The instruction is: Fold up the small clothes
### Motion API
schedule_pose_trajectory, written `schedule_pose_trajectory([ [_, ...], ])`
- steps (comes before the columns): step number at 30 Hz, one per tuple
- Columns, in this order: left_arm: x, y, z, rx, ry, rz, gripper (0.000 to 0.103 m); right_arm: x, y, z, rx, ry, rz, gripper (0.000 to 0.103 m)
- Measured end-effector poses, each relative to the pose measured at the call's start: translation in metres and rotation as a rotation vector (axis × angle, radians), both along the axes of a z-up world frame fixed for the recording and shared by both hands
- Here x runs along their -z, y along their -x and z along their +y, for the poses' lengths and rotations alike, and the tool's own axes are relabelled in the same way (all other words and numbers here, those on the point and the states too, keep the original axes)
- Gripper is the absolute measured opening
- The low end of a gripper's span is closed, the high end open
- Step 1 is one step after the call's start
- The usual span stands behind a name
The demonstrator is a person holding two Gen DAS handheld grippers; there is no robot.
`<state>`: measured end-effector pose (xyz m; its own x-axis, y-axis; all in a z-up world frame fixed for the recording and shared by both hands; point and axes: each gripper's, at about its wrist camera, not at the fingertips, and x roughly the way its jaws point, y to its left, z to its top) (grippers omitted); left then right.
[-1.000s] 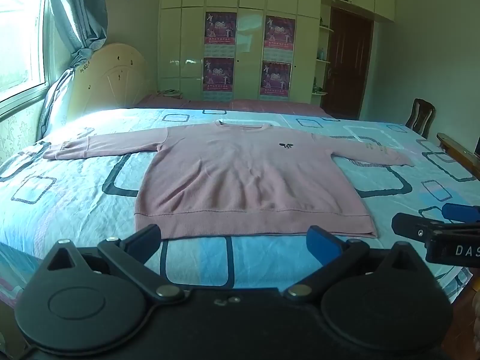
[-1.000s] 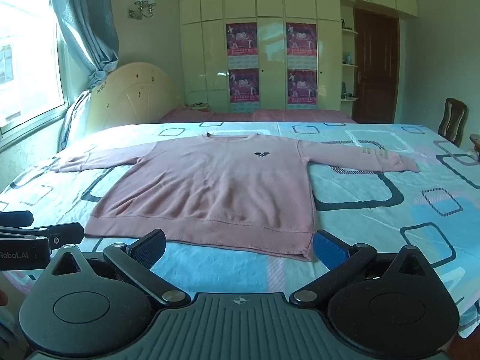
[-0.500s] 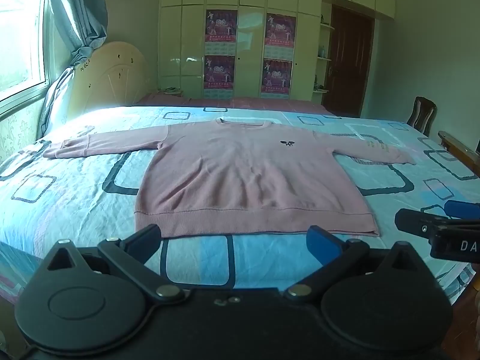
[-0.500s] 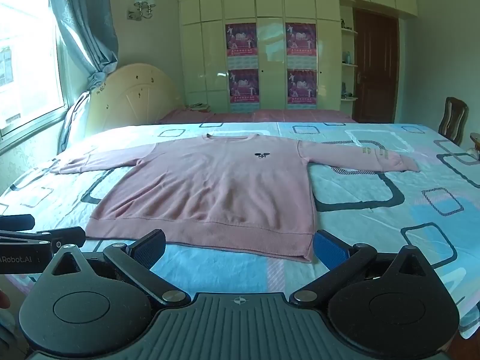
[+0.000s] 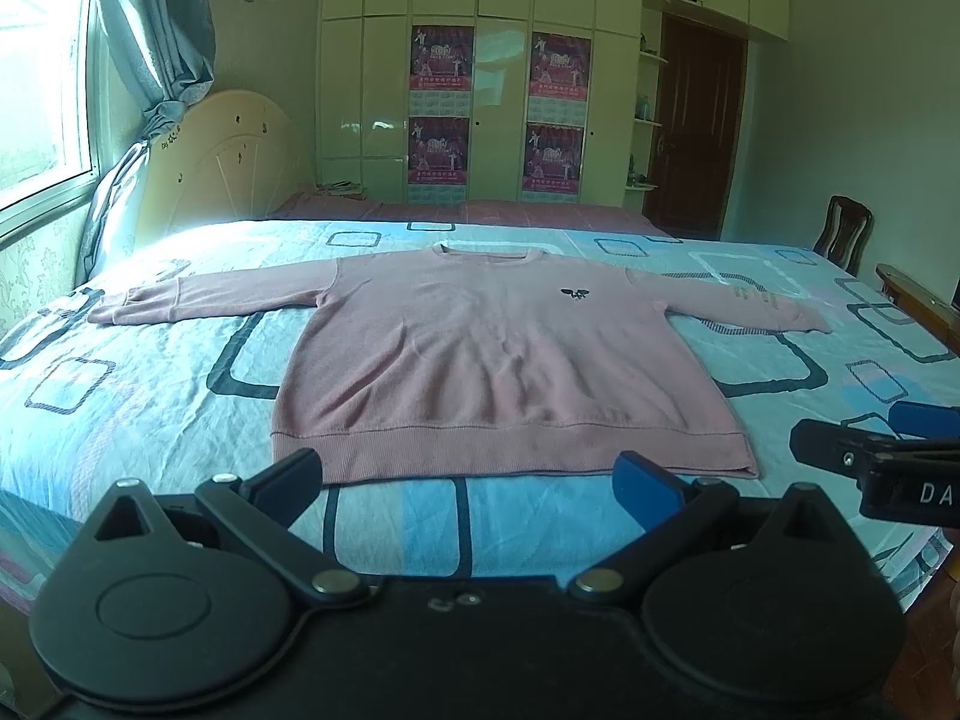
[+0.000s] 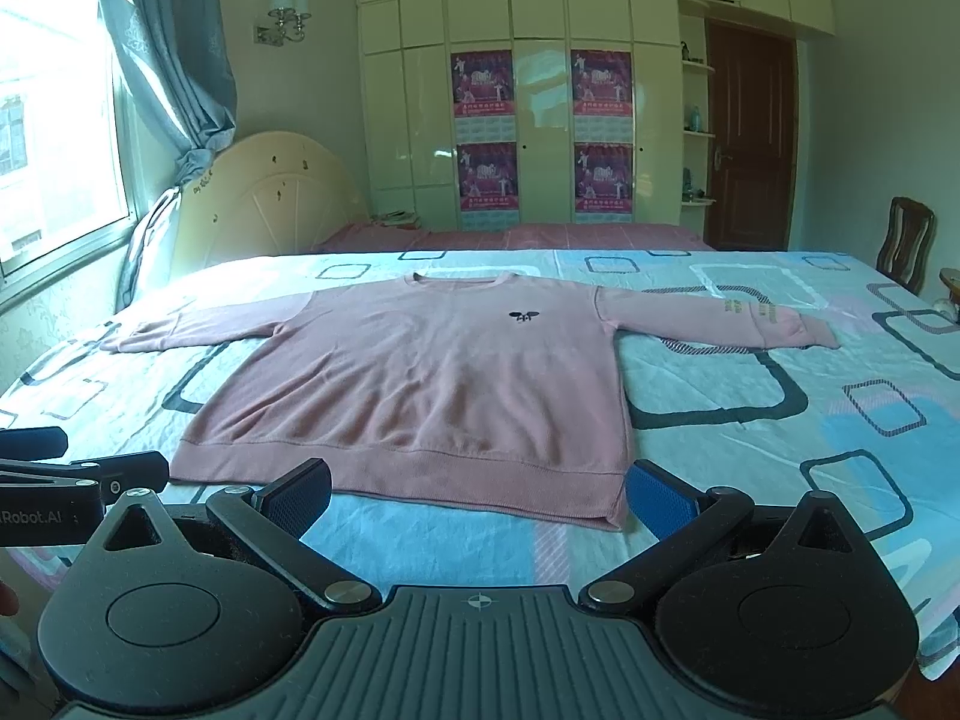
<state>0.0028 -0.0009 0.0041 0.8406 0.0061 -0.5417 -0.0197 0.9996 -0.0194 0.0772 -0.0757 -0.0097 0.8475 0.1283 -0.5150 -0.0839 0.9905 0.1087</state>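
A pink long-sleeved sweater [image 5: 498,354] lies flat and face up on the bed, both sleeves spread out sideways, hem toward me. It also shows in the right wrist view [image 6: 432,384]. My left gripper [image 5: 471,474] is open and empty, held just in front of the hem's middle. My right gripper [image 6: 480,489] is open and empty, in front of the hem's right part. Each gripper shows at the edge of the other's view: the right gripper [image 5: 876,456] and the left gripper [image 6: 78,468].
The bed [image 5: 150,396] has a light blue sheet with dark square outlines. A cream headboard [image 5: 222,162] and curtain stand at the left, wardrobes with posters [image 5: 498,114] at the back, a wooden chair [image 5: 843,240] and door at the right.
Both grippers have edged slightly forward toward the sweater's hem. The sweater has not moved and both grippers stay open.
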Motion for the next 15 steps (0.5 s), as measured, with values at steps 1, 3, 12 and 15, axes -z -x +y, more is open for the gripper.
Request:
schedule_pose_trajectory([
  [1, -0.0001, 0.0001, -0.0001, 0.000, 0.001, -0.001, 0.102, 0.0000, -0.0002, -0.0002, 0.000, 0.001, 0.000, 0.103],
  [3, -0.0008, 0.0000, -0.0001, 0.001, 0.001, -0.002, 0.102, -0.0003, 0.0005, -0.0004, 0.002, 0.001, 0.000, 0.103],
  [12, 0.0001, -0.0004, -0.0014, -0.002, 0.003, -0.002, 0.102, -0.0024, 0.0003, 0.0010, -0.003, 0.011, -0.004, 0.103],
  [15, -0.0003, -0.0005, -0.0014, -0.002, 0.002, -0.002, 0.102, -0.0023, 0.0003, 0.0003, -0.005, 0.010, -0.004, 0.103],
])
